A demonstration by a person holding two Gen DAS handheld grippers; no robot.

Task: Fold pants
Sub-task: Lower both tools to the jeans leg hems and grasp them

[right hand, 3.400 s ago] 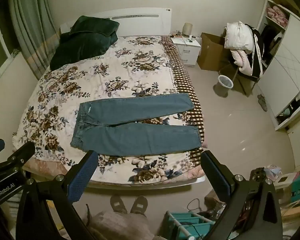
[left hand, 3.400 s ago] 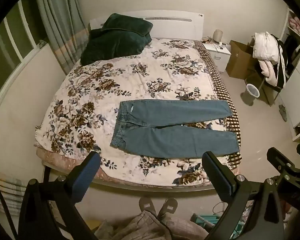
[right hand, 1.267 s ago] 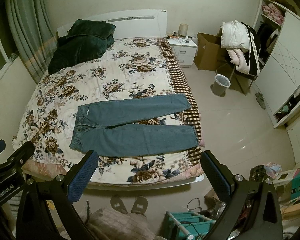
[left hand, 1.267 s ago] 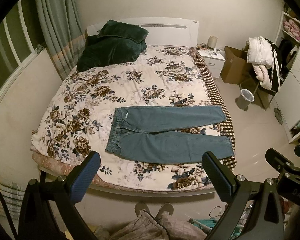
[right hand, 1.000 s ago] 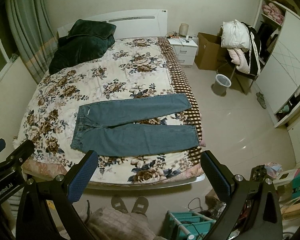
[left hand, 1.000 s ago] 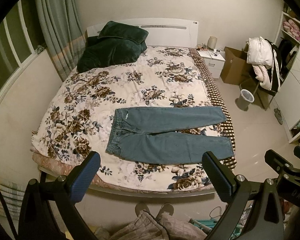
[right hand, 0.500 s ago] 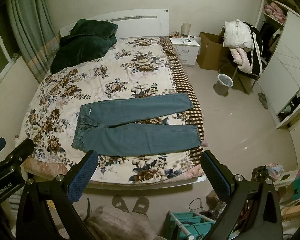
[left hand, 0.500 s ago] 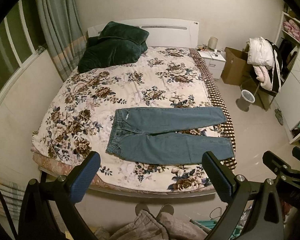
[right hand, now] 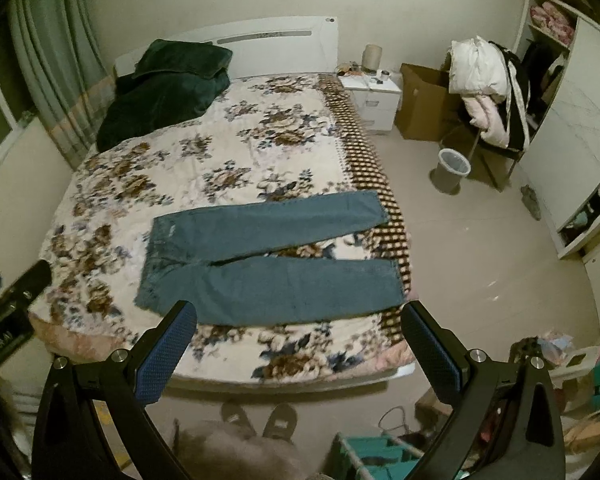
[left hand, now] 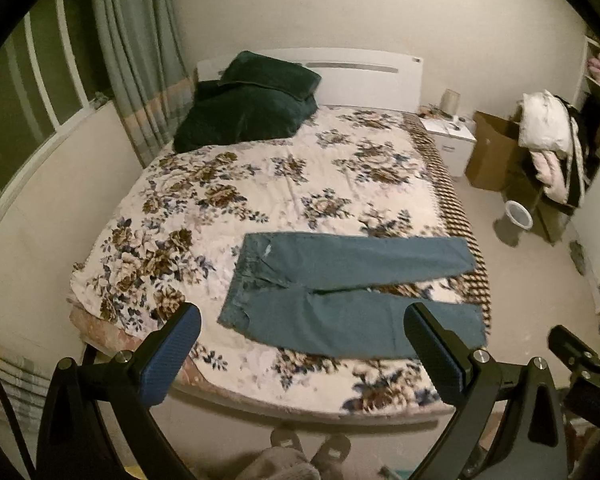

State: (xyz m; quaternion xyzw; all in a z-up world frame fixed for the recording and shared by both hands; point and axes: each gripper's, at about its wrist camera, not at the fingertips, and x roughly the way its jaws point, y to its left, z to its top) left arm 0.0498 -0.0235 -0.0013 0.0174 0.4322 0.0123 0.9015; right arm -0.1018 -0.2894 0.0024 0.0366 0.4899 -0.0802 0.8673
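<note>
Floral bed (left hand: 204, 200) carries the jeans (left hand: 340, 280) flat near its foot, unfolded, so with your left claw (left hand: 300, 356) and right claw (right hand: 296, 344) both spread wide and empty above, you must next descend onto a leg.

Floral bedspread (left hand: 220, 200) bare beyond jeans (left hand: 340, 280), green bedding (left hand: 248, 116) at headboard

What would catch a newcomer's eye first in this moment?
The blue jeans lie flat and unfolded, legs splayed, near the foot of the floral bedspread. Both grippers, left and right, hang open above the bed's near edge, holding nothing. A dark green blanket is heaped by the headboard.
</note>
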